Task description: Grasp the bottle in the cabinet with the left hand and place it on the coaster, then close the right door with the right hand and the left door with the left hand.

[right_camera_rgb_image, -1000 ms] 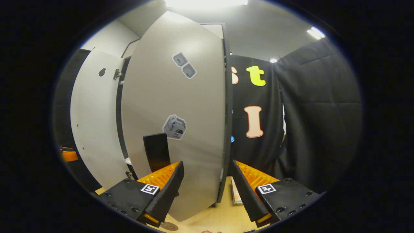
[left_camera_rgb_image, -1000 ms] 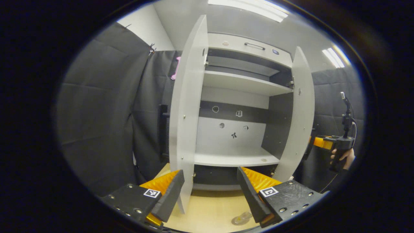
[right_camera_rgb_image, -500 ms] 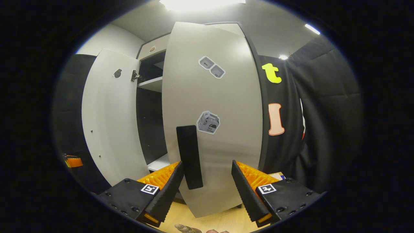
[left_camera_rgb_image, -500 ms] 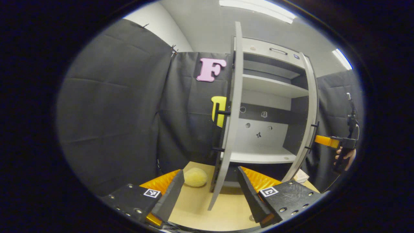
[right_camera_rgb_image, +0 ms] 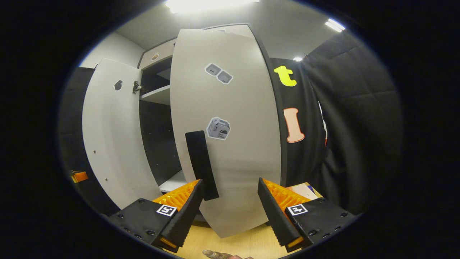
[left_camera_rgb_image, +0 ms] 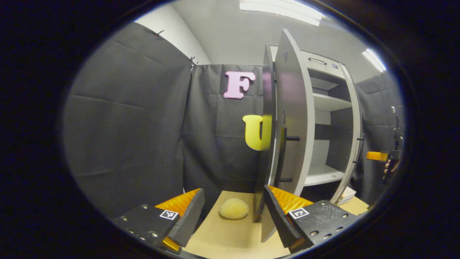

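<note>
Right gripper view: bottle point(right_camera_rgb_image: 215, 254) just visible at the bottom edge, lying on the pale wooden tabletop point(right_camera_rgb_image: 248, 241) below and between the fingers, only its clear top end in sight, long axis running roughly sideways across the frame; coaster impossible to make out. Above it, right gripper point(right_camera_rgb_image: 230, 210) spread wide, holding nothing, fingers to either side of the lower edge of the right door point(right_camera_rgb_image: 230, 151). Tall grey door panel standing upright, partly swung, with a black vertical handle point(right_camera_rgb_image: 201, 165) and small stickers on its face. Left door point(right_camera_rgb_image: 111, 144) open beyond, dark cabinet interior point(right_camera_rgb_image: 158, 144) and a pale shelf between the two doors.

Left gripper view: left gripper point(left_camera_rgb_image: 233, 216) also spread wide and empty, low over the same tabletop point(left_camera_rgb_image: 230, 237). Left door point(left_camera_rgb_image: 293, 126) seen nearly edge-on just ahead of the right-hand finger. Round yellow sponge-like lump point(left_camera_rgb_image: 234, 208) resting on the table beside the cabinet base. Black quilted cloth walls around, grey ceiling with strip lights above.
</note>
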Tool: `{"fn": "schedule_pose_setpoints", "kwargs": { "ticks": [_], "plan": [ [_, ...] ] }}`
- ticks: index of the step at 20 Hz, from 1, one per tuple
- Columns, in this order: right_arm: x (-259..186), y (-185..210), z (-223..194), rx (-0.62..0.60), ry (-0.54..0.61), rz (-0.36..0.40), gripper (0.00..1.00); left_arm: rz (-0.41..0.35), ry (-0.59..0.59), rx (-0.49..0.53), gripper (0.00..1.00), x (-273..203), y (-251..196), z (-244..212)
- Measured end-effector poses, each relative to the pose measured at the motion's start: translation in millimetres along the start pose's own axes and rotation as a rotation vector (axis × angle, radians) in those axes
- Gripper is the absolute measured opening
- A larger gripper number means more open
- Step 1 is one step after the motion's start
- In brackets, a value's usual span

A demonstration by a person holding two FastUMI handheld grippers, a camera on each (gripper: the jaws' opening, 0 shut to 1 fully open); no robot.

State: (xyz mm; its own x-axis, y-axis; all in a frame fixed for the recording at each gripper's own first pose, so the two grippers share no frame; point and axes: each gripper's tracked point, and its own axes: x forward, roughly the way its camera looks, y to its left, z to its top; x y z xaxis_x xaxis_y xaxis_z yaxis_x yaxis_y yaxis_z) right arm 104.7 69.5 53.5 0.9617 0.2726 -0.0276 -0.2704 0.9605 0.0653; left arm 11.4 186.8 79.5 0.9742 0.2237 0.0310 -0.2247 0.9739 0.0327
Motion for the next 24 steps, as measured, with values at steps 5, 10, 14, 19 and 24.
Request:
{"fn": "schedule_pose_setpoints", "kwargs": {
  "ticks": [5,10,14,19,24],
  "plan": [
    [-17,-15,-7,-0.075,-0.006,-0.074,0.92,-0.08,-0.018,-0.02,0.95,44,11,16],
    [-27,-22,-6,-0.079,-0.006,-0.138,0.96,-0.144,-0.02,-0.034,0.95,91,8,28],
    [-34,-33,-9,-0.077,-0.005,-0.183,0.96,-0.189,-0.025,-0.055,1.0,120,0,39],
    [-44,-46,-18,-0.028,0.007,-0.229,0.96,-0.236,0.003,-0.006,0.96,132,-24,37],
    [-51,-57,-27,-0.009,0.033,-0.262,0.96,-0.229,0.043,0.056,0.99,137,-34,29]
  ]
}}
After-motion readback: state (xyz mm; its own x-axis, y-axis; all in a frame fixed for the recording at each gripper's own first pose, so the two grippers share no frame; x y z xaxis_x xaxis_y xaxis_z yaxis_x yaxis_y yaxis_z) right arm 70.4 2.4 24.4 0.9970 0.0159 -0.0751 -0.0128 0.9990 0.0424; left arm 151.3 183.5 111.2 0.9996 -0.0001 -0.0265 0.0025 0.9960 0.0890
